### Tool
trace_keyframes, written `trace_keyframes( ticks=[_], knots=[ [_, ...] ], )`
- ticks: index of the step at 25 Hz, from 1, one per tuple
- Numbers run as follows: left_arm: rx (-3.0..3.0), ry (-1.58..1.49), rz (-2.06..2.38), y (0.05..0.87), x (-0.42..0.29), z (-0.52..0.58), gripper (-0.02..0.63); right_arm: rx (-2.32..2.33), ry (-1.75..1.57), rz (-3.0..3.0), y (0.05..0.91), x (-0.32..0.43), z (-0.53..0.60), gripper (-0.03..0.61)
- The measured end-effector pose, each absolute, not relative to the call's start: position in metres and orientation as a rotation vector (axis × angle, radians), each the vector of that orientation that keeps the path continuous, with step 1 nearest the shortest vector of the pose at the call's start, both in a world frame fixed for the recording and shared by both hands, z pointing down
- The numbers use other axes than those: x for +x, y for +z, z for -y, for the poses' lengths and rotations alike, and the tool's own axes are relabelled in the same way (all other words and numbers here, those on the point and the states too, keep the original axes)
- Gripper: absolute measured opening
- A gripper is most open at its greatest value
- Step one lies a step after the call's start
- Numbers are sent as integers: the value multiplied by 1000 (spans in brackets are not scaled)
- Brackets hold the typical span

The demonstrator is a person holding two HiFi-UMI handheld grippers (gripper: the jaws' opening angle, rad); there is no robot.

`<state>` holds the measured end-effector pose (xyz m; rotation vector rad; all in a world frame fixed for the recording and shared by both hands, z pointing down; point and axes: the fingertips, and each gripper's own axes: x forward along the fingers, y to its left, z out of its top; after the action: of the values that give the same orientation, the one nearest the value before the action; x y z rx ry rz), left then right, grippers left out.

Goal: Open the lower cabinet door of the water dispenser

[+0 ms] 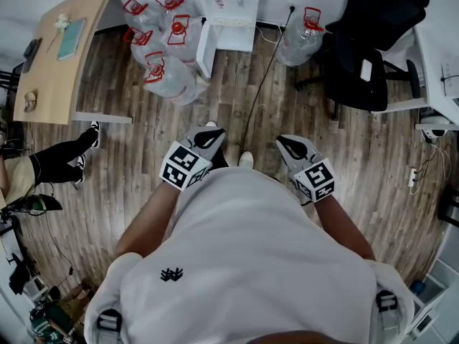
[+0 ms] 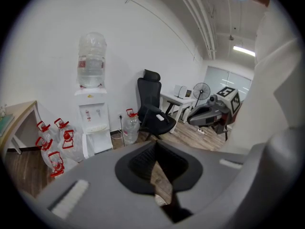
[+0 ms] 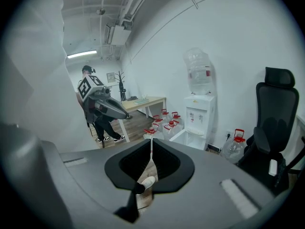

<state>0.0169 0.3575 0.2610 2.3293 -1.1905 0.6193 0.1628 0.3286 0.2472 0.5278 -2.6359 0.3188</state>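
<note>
left tongs (image 1: 209, 133) and right tongs (image 1: 289, 145) both closed, empty. The dispenser (image 1: 228, 6) has its top cut off overhead. Its lower door (image 1: 204, 50) stands open, inside hard to see. The bottle (image 2: 91, 58) looks empty.

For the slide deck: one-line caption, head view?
Left gripper and right gripper, empty, far from water dispenser; its lower cabinet door stands open.

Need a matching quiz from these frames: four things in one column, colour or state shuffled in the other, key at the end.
Things:
A. lower cabinet door
B. office chair
C. desk
D. jug caps

Colour or state:
1. red
2. swung open
3. black
4. light wood

Pairs: A-2, B-3, C-4, D-1.
</note>
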Motion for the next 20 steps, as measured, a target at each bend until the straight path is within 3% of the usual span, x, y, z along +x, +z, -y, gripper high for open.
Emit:
trace_keyframes(
  ticks=[20],
  knots=[
    [2339, 607, 1192, 264, 14, -349, 55, 533, 301, 2638, 246, 157, -328, 14]
  ],
)
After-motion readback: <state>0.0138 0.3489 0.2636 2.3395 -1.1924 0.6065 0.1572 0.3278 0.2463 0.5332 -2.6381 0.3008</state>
